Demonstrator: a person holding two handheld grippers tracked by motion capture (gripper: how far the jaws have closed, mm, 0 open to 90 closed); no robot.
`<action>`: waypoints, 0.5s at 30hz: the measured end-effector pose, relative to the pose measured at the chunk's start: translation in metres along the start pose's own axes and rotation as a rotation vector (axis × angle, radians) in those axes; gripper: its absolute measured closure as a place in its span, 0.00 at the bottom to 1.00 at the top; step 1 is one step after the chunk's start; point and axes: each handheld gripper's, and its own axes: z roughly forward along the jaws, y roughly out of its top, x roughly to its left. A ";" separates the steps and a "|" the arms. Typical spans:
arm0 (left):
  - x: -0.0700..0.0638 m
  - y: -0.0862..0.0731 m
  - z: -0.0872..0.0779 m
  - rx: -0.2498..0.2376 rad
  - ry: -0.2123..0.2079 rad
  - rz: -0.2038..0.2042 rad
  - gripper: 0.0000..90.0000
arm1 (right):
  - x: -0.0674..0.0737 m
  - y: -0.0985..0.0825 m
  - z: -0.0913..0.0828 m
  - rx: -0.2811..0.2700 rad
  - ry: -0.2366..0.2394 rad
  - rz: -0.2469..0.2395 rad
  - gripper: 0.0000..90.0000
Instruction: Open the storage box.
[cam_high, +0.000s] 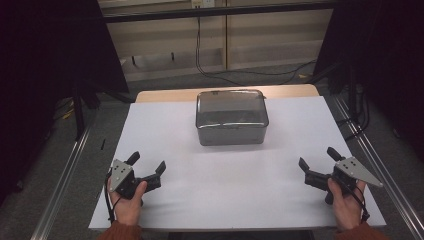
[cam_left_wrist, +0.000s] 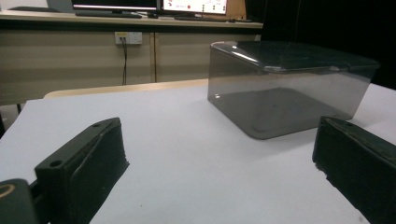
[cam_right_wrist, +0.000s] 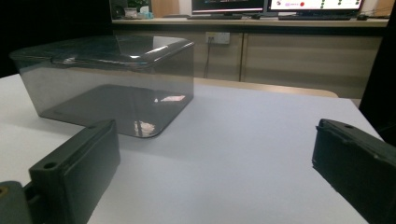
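Observation:
A smoky transparent plastic box with its lid on stands at the far middle of the white table. My left gripper rests low at the near left, held in a hand, jaws wide apart and empty. Its own view looks across the white surface to the box ahead and to the right. My right gripper rests at the near right, also open with nothing between its jaws. From the right gripper view the box sits ahead on the left.
Beyond the table runs a wooden cabinet wall with a hanging cable. Metal rails flank the table on both sides. Monitors stand on the counter behind.

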 end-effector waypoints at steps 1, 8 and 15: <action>0.000 0.000 0.000 0.000 -0.003 -0.005 0.03 | 0.000 0.000 0.000 -0.002 0.001 0.003 0.00; -0.002 0.000 0.003 0.003 -0.014 -0.005 0.02 | -0.001 -0.001 0.001 0.004 0.024 0.011 0.00; -0.003 -0.004 0.005 0.031 -0.003 -0.028 0.03 | 0.004 -0.001 0.002 0.006 0.056 0.000 0.00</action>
